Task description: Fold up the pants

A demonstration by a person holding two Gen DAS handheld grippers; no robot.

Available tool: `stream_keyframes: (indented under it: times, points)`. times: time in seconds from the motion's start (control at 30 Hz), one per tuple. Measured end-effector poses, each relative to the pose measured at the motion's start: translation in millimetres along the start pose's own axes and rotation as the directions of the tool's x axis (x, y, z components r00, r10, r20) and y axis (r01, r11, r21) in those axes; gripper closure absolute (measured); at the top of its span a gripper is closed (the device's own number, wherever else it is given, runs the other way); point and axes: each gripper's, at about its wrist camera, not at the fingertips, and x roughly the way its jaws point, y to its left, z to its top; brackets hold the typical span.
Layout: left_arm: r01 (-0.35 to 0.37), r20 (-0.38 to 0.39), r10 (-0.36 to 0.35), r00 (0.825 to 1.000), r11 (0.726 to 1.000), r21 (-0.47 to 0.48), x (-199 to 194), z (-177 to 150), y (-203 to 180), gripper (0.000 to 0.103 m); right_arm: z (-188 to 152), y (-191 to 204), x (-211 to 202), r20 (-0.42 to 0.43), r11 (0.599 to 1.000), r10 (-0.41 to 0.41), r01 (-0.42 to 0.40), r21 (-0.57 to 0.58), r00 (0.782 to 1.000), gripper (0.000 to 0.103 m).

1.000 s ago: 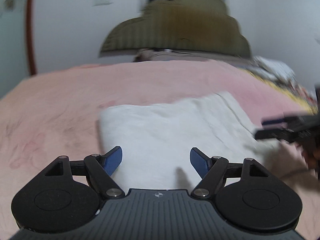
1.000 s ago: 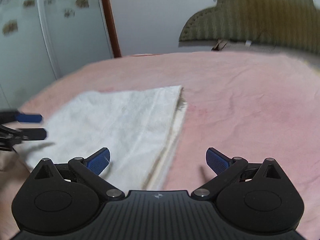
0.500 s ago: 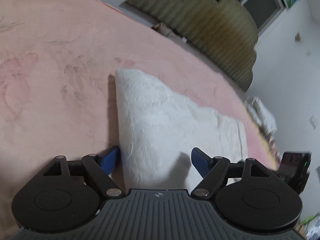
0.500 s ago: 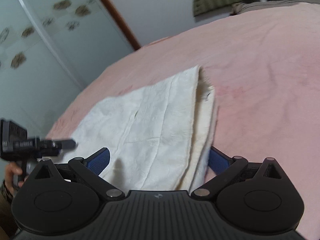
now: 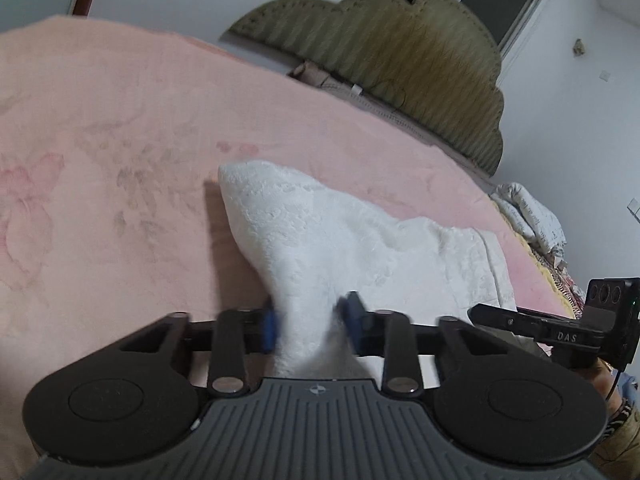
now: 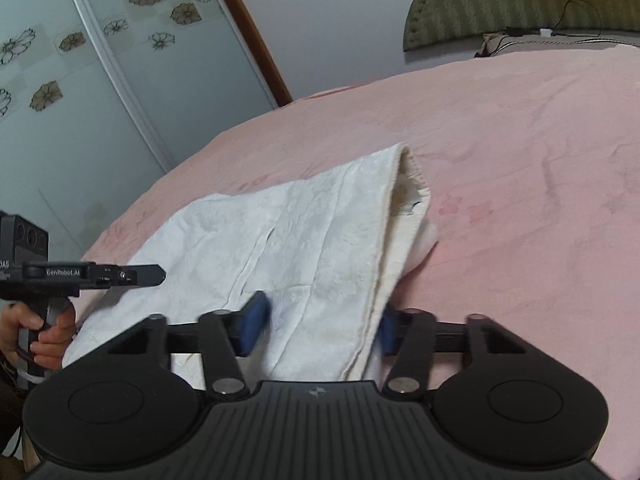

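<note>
**Both grippers clamped on the near edge of partly folded pants**

The white, textured-fabric pants (image 6: 304, 236) lie on the pink plush bed cover (image 6: 520, 152), already doubled into a stacked, roughly rectangular bundle whose layered edges show at the far right corner. By that evidence at least one fold appears done; a further fold, probably carrying the near edge toward the far end, seems to remain.

The left gripper (image 5: 310, 326) is pinched on a gathered ridge of the cloth at the bundle's near left end, its blue pads (image 5: 269, 327) pressing the fabric from both sides. The right gripper (image 6: 318, 326) clasps the near right corner across several layers, its jaws set wider. Both grippers sit low, close to the bed, pointing along the bundle toward the olive padded headboard (image 5: 400, 64). The person's left hand (image 6: 44, 328) grasps its handle.
</note>
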Motion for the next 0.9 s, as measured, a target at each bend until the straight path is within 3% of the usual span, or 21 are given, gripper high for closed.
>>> stream_keyframes:
  times: [0.2,0.4,0.57,0.73,0.8,0.9]
  points:
    - [-0.026,0.134,0.008,0.991,0.991,0.131,-24,-5,-28,0.088,9,26,-8,0.048,0.997,-0.030,0.033,-0.069,0.998,0.077]
    - [-0.102,0.247,0.039,0.968,0.964,0.244,-41,19,-40,0.088,39,51,-4,0.106,0.987,0.014,0.003,-0.163,0.994,0.080]
    - [-0.181,0.279,0.110,0.954,0.953,0.243,-37,66,-16,0.088,76,60,38,0.116,0.977,0.064,-0.039,-0.208,0.991,0.080]
    - [-0.230,0.201,0.199,0.959,0.962,0.146,-13,93,29,0.087,97,52,100,0.068,0.983,0.075,-0.062,-0.174,0.995,0.080]
    - [-0.262,0.144,0.245,0.959,0.958,0.118,1,91,43,0.083,96,45,125,0.024,0.987,0.039,-0.034,-0.157,0.999,0.075]
    - [-0.300,0.133,0.286,0.949,0.948,0.103,6,86,53,0.072,92,30,145,-0.022,0.992,-0.015,0.012,-0.128,1.000,0.052]
